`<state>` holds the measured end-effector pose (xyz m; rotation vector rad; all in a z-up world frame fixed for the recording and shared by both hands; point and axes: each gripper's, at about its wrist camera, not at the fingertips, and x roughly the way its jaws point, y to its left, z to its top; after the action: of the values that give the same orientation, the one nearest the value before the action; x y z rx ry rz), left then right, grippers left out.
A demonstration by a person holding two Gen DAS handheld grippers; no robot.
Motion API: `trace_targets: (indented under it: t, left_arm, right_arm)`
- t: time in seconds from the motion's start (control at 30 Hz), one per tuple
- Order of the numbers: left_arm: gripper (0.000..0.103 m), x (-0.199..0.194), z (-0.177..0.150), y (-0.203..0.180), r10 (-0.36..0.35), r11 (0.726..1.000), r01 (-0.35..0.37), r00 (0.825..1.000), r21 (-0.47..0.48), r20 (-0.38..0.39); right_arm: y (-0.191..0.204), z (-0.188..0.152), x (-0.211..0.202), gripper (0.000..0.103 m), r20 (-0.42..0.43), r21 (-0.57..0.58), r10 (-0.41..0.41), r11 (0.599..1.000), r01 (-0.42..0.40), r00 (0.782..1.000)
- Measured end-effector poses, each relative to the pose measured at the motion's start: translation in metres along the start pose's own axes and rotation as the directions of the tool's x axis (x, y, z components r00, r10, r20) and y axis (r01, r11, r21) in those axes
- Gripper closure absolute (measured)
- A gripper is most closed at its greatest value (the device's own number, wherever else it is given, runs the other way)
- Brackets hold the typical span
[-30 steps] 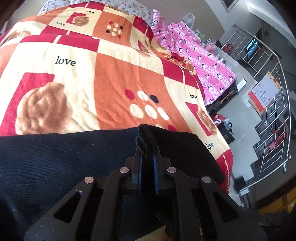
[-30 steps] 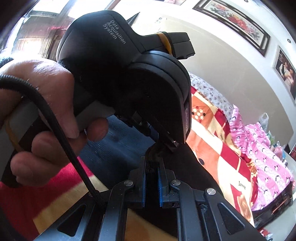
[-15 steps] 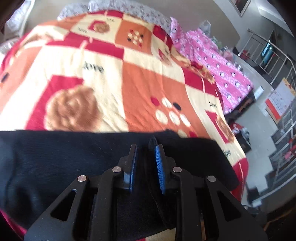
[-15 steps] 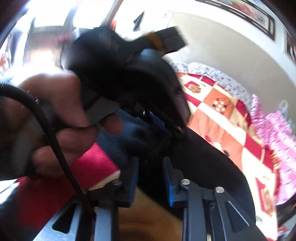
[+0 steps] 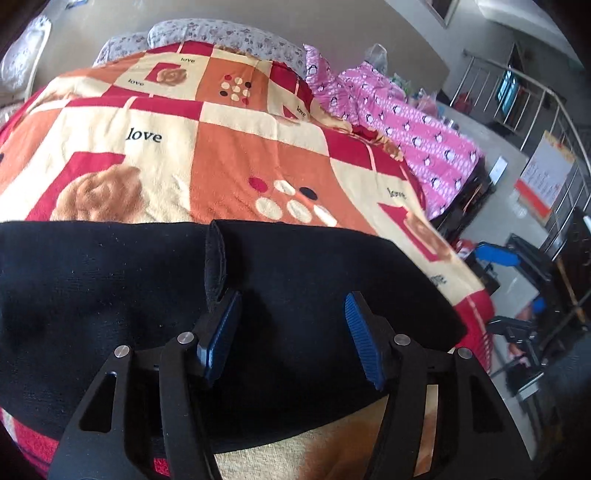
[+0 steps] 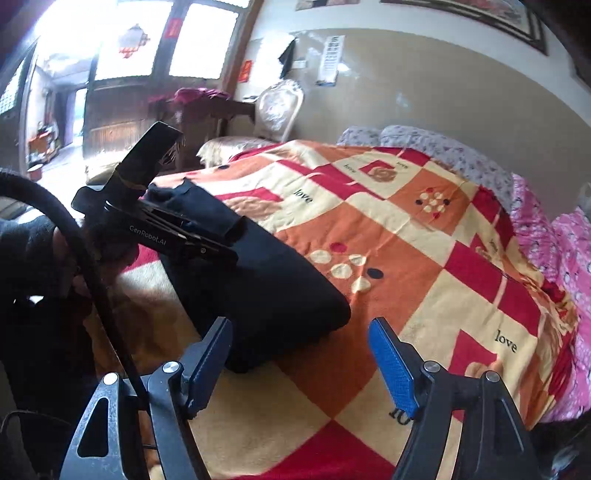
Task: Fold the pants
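the word "love" is printed in black on several cream squares of the blanket [image 5: 229, 147] covering the bed. "genrobot.ai" stands in pale letters on the side of the left gripper [image 6: 155, 229], seen from the right wrist.

The pants [image 5: 147, 288] lie on the blanket [image 5: 229, 155] at the bed's near edge. Pillows [image 5: 221, 31] sit behind; bedding [image 5: 417, 136] lies right.

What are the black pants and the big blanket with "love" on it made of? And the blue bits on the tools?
The black folded pants look like a matte knit or soft woven fabric with faint lint. The orange, red and cream checked blanket looks like plush fleece, with a fuzzy nap. The blue ribbed pads on the right tool seem to be rubber or plastic; I cannot tell which.
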<state>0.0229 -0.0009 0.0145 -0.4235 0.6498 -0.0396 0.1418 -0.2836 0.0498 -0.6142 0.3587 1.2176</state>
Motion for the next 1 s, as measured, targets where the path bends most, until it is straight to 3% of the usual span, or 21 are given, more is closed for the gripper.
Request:
trace_targets:
  t: [0.2,0.4,0.5,0.53,0.8,1.0]
  left_arm:
    - [0.044,0.002,-0.004,0.000,-0.002,1.000,0.002,1.000,-0.005,0.016]
    - [0.044,0.002,-0.005,-0.001,0.002,1.000,-0.002,1.000,0.002,0.020]
    - [0.044,0.003,-0.004,0.001,-0.013,1.000,0.013,1.000,-0.009,0.021]
    - [0.044,0.002,-0.004,0.002,-0.018,1.000,0.018,1.000,-0.014,0.022]
    - [0.044,0.002,-0.002,0.005,-0.042,0.998,0.043,0.999,-0.034,0.024]
    - [0.044,0.001,-0.001,0.006,-0.047,0.998,0.048,0.999,-0.043,0.023]
  right_arm:
    - [-0.020,0.010,0.040,0.029,-0.077,-0.078,0.194,0.977,-0.200,0.978]
    - [-0.017,0.008,0.077,0.030,-0.190,-0.030,0.403,0.909,-0.415,0.895]
    - [-0.004,-0.004,0.097,0.027,-0.269,-0.068,0.409,0.895,-0.441,0.872]
    - [-0.005,-0.006,0.099,0.024,-0.257,-0.054,0.426,0.890,-0.453,0.867]
    - [-0.003,-0.008,0.100,0.022,-0.255,-0.053,0.419,0.894,-0.446,0.871]
    - [-0.003,-0.010,0.098,0.023,-0.218,-0.018,0.406,0.908,-0.419,0.888]
